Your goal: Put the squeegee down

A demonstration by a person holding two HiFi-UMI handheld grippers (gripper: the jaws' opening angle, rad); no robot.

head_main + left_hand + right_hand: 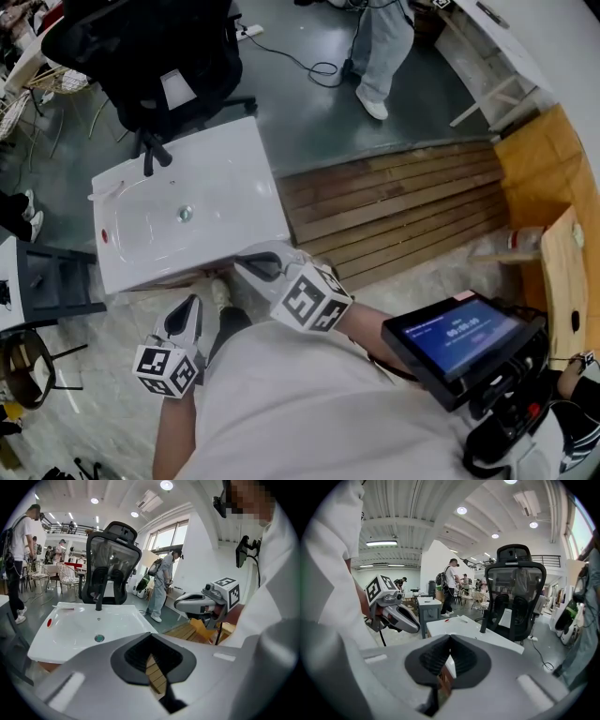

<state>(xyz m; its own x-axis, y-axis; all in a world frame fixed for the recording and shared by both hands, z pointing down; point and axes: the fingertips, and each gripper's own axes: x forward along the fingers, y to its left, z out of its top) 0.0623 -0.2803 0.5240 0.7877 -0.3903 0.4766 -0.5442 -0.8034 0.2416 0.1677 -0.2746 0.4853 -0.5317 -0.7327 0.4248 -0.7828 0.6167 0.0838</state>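
A white sink basin with a black faucet stands in front of me. On its far left rim lies a slim white tool, also seen in the left gripper view; I cannot tell whether it is the squeegee. My left gripper hangs below the sink's near edge, jaws shut and empty. My right gripper sits just off the sink's near right corner, also shut with nothing in it. Neither touches the sink.
A black office chair stands behind the sink. Wooden planks cover the floor to the right, with wooden boxes beyond. A person stands at the back. A grey side table is at left, a screen device by my right arm.
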